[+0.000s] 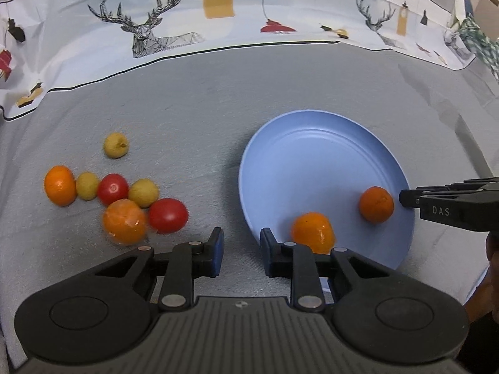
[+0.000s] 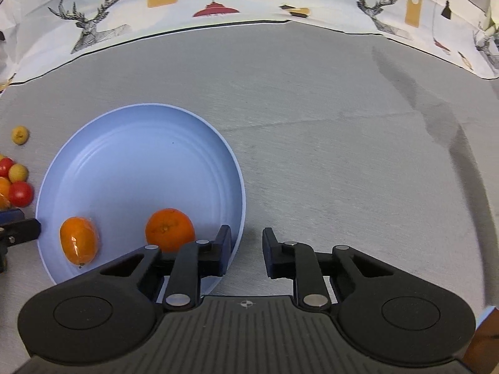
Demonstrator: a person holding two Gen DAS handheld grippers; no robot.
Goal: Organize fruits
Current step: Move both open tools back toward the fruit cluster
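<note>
Left gripper (image 1: 241, 251): jaws apart with a narrow gap, nothing between the blue pads, just bare cloth under them. Released. Right gripper (image 2: 246, 252): same, narrow gap, empty, straddling the plate's right rim, left finger over the plate, right finger over cloth. Released.

Plate (image 1: 312, 143): pale blue, round, smooth matte, shallow with concentric rings in the well and a raised lip. Centre-right in the left wrist view, left-centre in the right wrist view.

On the plate, lower part of the well, two oranges, apart from each other:
- glossy elongated orange (image 1: 313, 232), shiny as if film-wrapped, just beyond the left gripper's right finger
- round dimpled orange (image 1: 375, 204), matte peel, near the right rim, close to the right gripper's tip in the left wrist view

Loose cluster (image 1: 118, 199) on the cloth, left of the plate, packed and mostly touching: two oranges, one blurred and glossy, two smooth red tomatoes, two dull yellow round fruits. One more yellow fruit (image 1: 116, 145) sits alone above the cluster.

Tablecloth (image 1: 193, 99): grey, fine woven texture, a few creases at upper right. Printed backdrop (image 1: 149, 28) with deer heads, lamps and "FASHION HOME" lettering closes off the top edge.

Free room: upper half of the plate empty; wide bare cloth right of the plate in the right wrist view; open strip between cluster and plate rim.
</note>
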